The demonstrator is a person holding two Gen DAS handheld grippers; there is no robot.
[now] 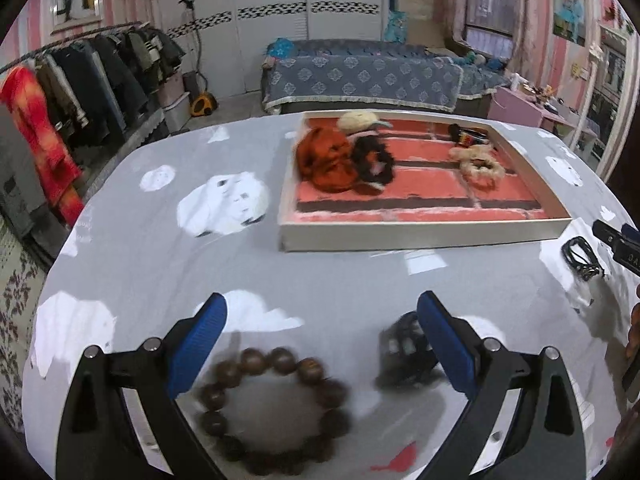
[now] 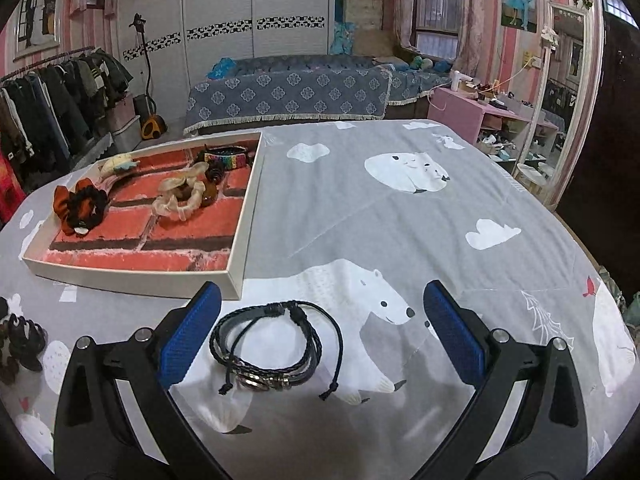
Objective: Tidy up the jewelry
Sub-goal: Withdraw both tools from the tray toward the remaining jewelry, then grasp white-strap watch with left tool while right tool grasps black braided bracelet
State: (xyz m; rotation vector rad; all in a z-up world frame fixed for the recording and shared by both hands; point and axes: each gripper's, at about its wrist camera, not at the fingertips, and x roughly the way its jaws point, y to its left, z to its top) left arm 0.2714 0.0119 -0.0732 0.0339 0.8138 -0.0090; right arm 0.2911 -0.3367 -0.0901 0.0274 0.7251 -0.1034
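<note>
1. Room: a bedroom with a bed under a blue patterned cover (image 2: 288,92) along the far wall, a clothes rack (image 1: 80,76) on the left and a pink shelf unit (image 2: 472,108) on the right.
2. Work surface: a grey cloth printed with polar bears and clouds (image 2: 400,216) covers the table.
3. Container: a shallow white-walled tray (image 2: 244,216) with a red brick-print floor sits on the cloth. It holds an orange scrunchie (image 1: 324,160) touching a black scrunchie (image 1: 374,162), a cream scrunchie (image 2: 180,196), a multicoloured band (image 2: 226,158) at the far end, and a pale hair clip (image 2: 118,164).
4. Left gripper (image 1: 322,340): jaws spread wide, empty. A brown wooden bead bracelet (image 1: 272,408) lies on the cloth between them; a dark, blurred item (image 1: 404,354) lies just beside the right-hand finger.
5. Right gripper (image 2: 322,332): jaws spread wide, empty. A black braided cord bracelet (image 2: 276,344) lies on the cloth between them, near the tray's near corner.
6. Writing: none legible.
</note>
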